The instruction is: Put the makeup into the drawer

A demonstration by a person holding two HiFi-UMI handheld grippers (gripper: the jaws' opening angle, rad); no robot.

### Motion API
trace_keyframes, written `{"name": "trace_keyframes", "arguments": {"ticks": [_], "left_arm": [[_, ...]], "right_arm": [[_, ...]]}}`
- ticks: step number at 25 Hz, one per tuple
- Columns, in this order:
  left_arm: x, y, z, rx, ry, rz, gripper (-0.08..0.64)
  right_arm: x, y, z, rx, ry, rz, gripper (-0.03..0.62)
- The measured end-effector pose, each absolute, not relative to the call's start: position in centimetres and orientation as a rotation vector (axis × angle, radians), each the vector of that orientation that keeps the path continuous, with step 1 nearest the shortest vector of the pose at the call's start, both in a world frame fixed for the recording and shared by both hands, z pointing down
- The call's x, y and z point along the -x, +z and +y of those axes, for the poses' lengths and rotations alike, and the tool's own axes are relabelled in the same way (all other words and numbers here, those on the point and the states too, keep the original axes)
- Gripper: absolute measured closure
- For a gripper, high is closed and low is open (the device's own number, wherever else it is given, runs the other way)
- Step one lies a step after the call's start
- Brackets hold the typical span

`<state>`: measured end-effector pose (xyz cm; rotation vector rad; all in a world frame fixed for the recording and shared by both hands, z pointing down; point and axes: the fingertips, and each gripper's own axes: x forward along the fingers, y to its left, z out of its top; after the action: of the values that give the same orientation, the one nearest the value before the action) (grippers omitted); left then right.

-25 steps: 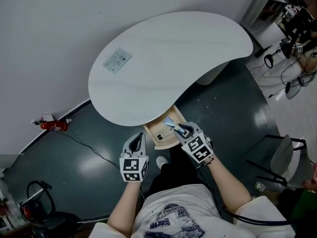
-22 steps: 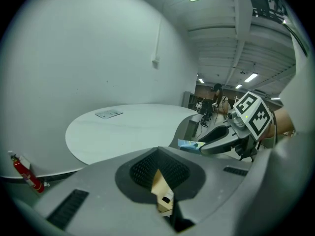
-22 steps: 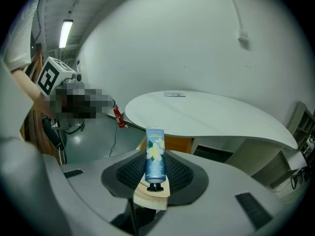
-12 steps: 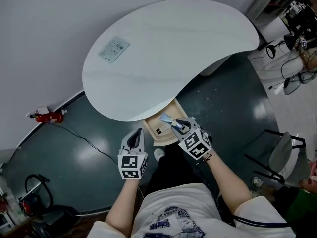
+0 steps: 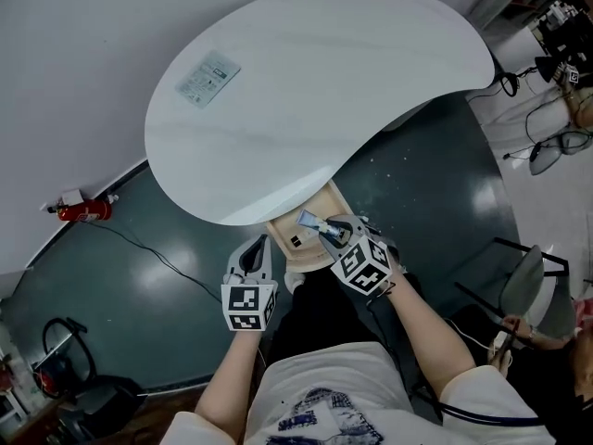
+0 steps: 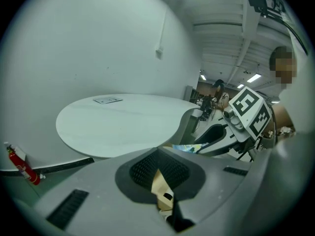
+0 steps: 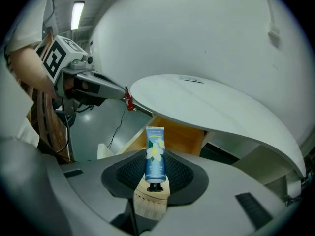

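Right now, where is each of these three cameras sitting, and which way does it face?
Head view: on the person's head, facing steeply down at the white table, the open drawer, both arms, the left tool and right tool.
Left gripper view: rides the left tool, facing along its shut jaws toward the table; the right tool shows at right.
Right gripper view: rides the right tool, facing the drawer past the blue tube it clamps.
Shared: all show the table.

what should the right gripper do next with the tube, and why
Probably lower the right gripper into the open drawer before letting go: its jaws grip the tube, which seems to hang above the drawer, not yet inside it.
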<state>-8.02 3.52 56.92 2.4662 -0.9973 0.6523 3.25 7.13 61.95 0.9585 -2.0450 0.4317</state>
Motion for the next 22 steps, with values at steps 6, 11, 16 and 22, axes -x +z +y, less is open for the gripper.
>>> {"name": "trace_keyframes", "arguments": {"ticks": [6, 11, 16, 22], "left_arm": [[8.3, 58.4, 3.4, -2.442, 0.651, -0.991, 0.514], [9.0, 59.7, 3.2, -2.417, 0.645, -1.002, 0.514], [9.9, 61.1, 3.1, -2.395, 0.639, -1.013, 0.514], [10.6, 62.6, 3.3, -2.378, 0.632, -1.019, 0.514]], "right_arm": [[-2.4, 63.6, 6.5, -0.826, 0.350, -2.012, 0.460], [-1.5, 65.3, 6.1, -0.701, 0.289, -1.979, 0.460], [-0.3, 66.9, 6.1, -0.580, 0.224, -1.948, 0.460], [0.5, 69.2, 6.0, -0.432, 0.152, -1.910, 0.460]]}}
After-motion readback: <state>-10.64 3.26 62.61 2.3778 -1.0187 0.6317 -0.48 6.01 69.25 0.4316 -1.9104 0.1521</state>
